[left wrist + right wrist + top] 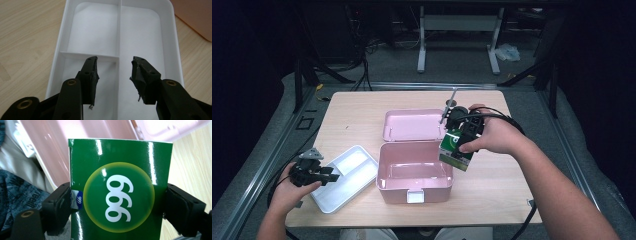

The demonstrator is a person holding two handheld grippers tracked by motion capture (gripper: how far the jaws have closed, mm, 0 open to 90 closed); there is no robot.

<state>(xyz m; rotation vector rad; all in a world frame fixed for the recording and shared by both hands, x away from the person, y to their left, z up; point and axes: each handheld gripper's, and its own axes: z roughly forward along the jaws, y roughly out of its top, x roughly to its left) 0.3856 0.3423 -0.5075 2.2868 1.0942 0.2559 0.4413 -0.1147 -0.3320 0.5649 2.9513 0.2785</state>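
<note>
The bench (pixel 362 107) is pale wood, and the other things lie toward its near half. A pink case (pixel 414 175) stands open at the middle, its lid (pixel 412 125) laid back flat behind it toward the far edge. Just left of the case, near the front left corner, lies a white tray (pixel 343 177), set at an angle and split by thin walls into compartments.

The right hand-held gripper (pixel 458 145) hangs over the case's right rim, pinching a green box (pixel 455 150) between its jaws. In the right gripper view the jaws press on the two side edges of the box (pixel 117 190), whose glossy face shows a yellow-ringed circle with white "999" upside down; the pink case (pixel 50 150) lies behind it. The box is in the air, tilted, touching nothing but the gripper.

The left hand-held gripper (pixel 329 174) hovers over the tray's near left end. In the left gripper view its jaws are spread apart with nothing between them, above the tray (pixel 172 37) where the dividers meet.
</note>
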